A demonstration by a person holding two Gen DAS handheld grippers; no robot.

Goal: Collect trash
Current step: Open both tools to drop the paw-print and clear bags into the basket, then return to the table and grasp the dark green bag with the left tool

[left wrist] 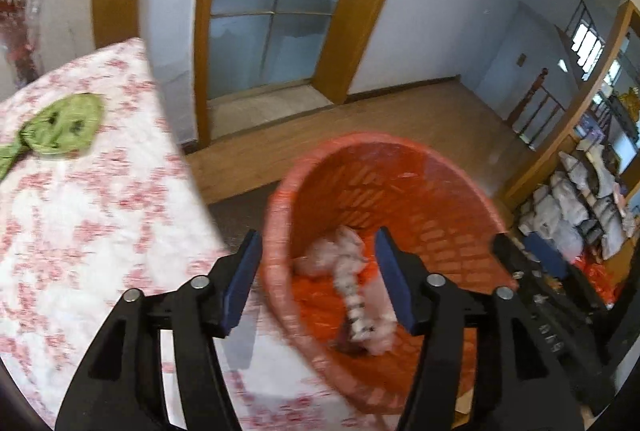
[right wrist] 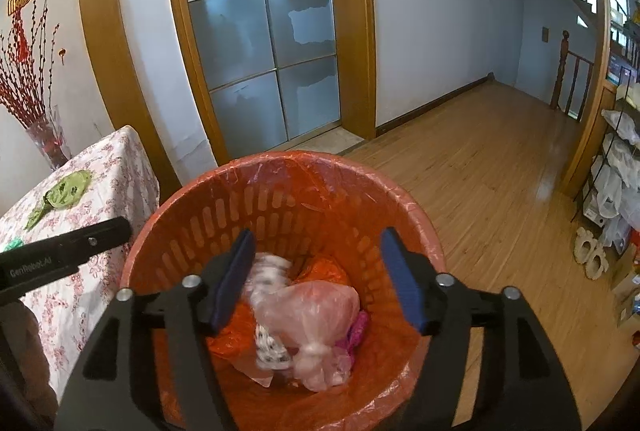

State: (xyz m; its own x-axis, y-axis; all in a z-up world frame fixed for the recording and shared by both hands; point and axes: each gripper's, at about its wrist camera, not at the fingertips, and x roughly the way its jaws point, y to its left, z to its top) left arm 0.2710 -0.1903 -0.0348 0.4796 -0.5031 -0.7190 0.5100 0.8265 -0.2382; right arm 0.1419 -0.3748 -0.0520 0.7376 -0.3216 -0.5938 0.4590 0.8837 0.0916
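Nearest in the right wrist view, the right gripper [right wrist: 318,277] fills the bottom of the frame, its blue-padded fingers spread wide and holding nothing. Between them, lower centre, sits the orange bin [right wrist: 288,187], lined with an orange plastic liner. At its bottom lies the trash: a knotted pinkish plastic bag [right wrist: 316,315], a black-and-white patterned wrapper [right wrist: 272,347] partly under it, and a scrap of magenta [right wrist: 358,331] just beside the bag on the right.

In the left wrist view the left gripper [left wrist: 318,285] is likewise released, its jaws wide apart and empty, at the bottom of the frame. The bin shows blurred at lower centre-right, its rim running between the two fingers; the pale bag and patterned wrapper lie inside it.

To the left of the bin stands a table under a pink-flowered cloth [right wrist: 108,171]. On it, at the left of both frames, lies a green crumpled wrapper [left wrist: 60,127], well apart from the bin. The left gripper's black body pokes in at the left edge of the right wrist view, over the cloth.

Farther back, a vase of red branches [right wrist: 44,135] stands at the table's far end. Beyond, the wooden floor [right wrist: 480,159] runs to a frosted glass door [right wrist: 260,31] in a wood frame, upper centre, with cluttered shelves [right wrist: 616,159] at the right edge.
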